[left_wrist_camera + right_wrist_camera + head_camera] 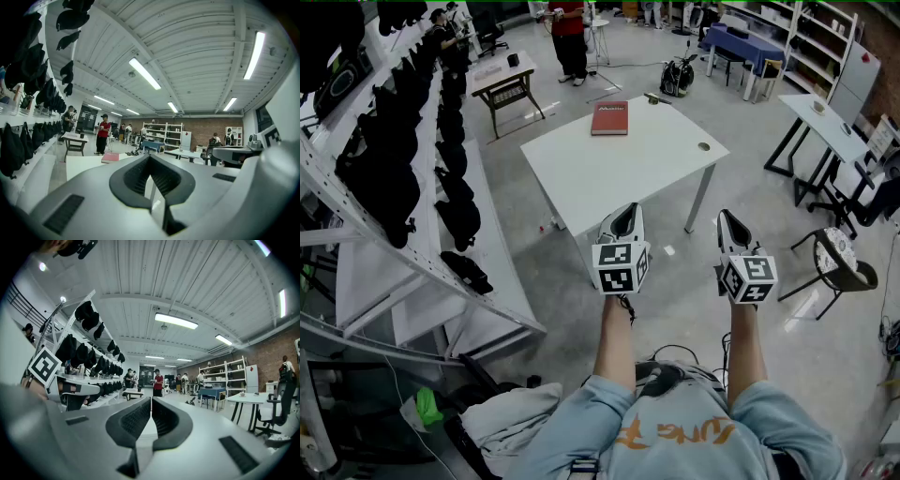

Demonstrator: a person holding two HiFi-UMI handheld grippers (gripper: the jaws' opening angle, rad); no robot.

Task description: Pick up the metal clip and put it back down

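Note:
A white table (619, 164) stands ahead of me on the grey floor. A red book (609, 118) lies at its far side, and the left gripper view also catches the book (110, 157). Near the table's right edge is a small round item (704, 146), and a small dark thing (652, 97) lies at the far corner. Both are too small to tell whether either is the metal clip. My left gripper (625, 220) and right gripper (727, 225) hang in the air short of the table's near corner, both shut and empty, as the left (151, 164) and right (151, 406) gripper views show.
A long rack of black bags (403, 141) runs down the left. A round chair (844, 261) and a white desk (830, 122) stand at the right. Beyond the table are a small dark side table (511, 84) and a person in a red top (570, 37).

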